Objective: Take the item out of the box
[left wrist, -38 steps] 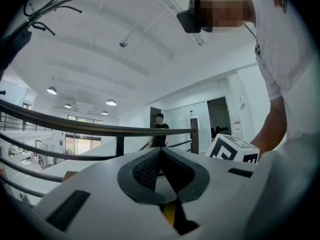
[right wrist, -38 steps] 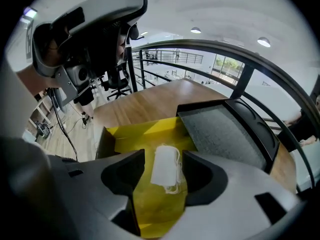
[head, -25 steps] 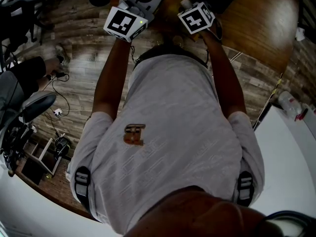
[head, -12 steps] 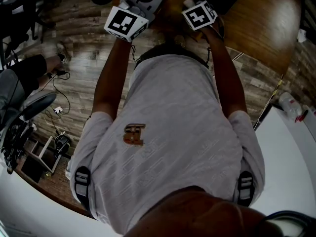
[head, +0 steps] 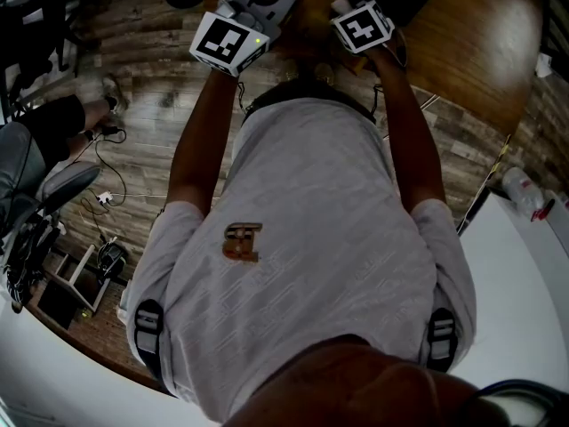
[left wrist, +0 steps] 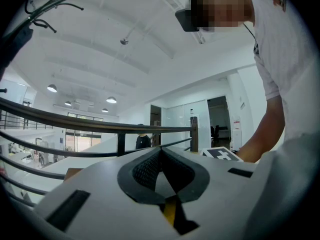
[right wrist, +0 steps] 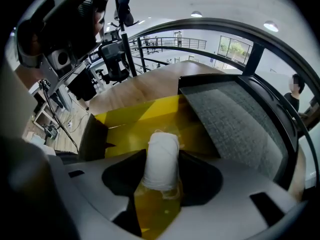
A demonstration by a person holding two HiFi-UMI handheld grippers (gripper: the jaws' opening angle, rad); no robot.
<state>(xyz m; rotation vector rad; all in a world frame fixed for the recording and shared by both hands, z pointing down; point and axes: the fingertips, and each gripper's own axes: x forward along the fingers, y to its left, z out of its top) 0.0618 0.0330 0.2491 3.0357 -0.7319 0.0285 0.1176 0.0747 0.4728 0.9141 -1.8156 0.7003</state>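
R gripper [right wrist: 161, 178] jaws pinch the white item [right wrist: 161, 156] over the yellow box [right wrist: 127, 126], looks mid-lift. L gripper [left wrist: 161, 170] jaws pressed together, empty. Next: lift clear w/o loosening.

Head view: steep down. Left gripper view: upward, ceiling [left wrist: 125, 59]. Right: close on box [right wrist: 130, 119].

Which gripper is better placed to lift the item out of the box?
Right. The right gripper is closed on the white item at the yellow box. The left gripper is shut, empty, and pointed up toward the ceiling.
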